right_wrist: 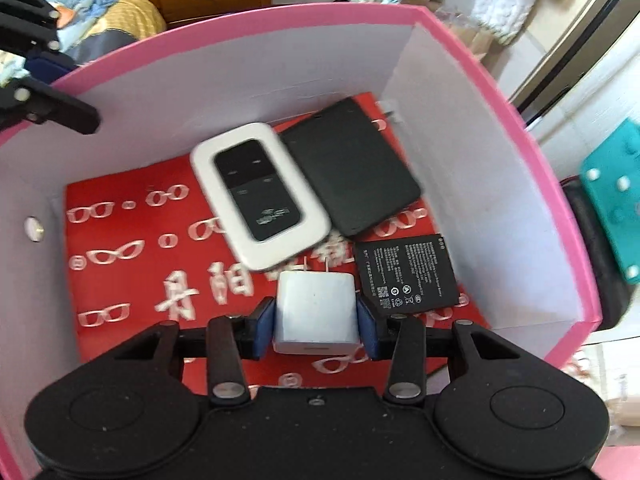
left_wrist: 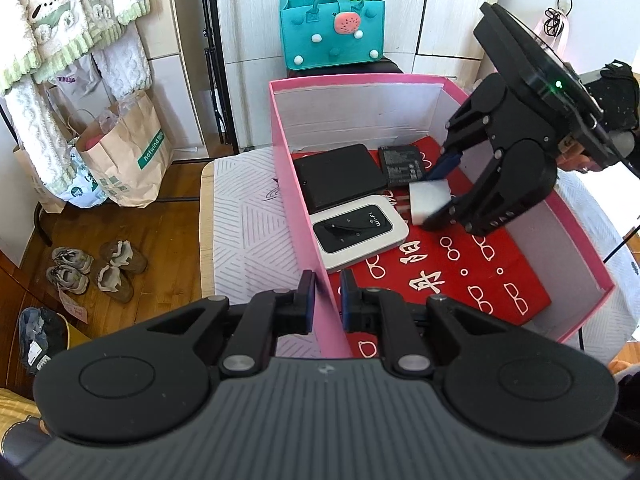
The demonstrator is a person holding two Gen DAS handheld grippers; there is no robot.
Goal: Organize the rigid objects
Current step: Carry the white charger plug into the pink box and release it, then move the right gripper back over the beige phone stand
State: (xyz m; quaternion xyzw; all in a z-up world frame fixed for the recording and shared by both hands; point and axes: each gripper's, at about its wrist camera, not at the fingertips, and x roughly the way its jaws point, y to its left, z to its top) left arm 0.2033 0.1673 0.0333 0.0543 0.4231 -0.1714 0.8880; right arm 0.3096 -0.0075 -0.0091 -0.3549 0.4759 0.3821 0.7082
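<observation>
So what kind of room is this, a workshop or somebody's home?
Most likely a lived-in home, perhaps a bedroom or entry corner. Shoes sit on the wood floor, paper shopping bags lean by the wall, and fluffy towels hang above them.

Left gripper (left_wrist: 327, 304) fingers (left_wrist: 307, 300) astride pink box (left_wrist: 304, 216) wall.

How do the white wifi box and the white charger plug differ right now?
The wifi box is flat with a black face; the charger plug is a plain white block with prongs. The wifi box lies free in the pink box; the charger plug is gripped by the right tool. Both have white shells and are inside the pink box.
</observation>
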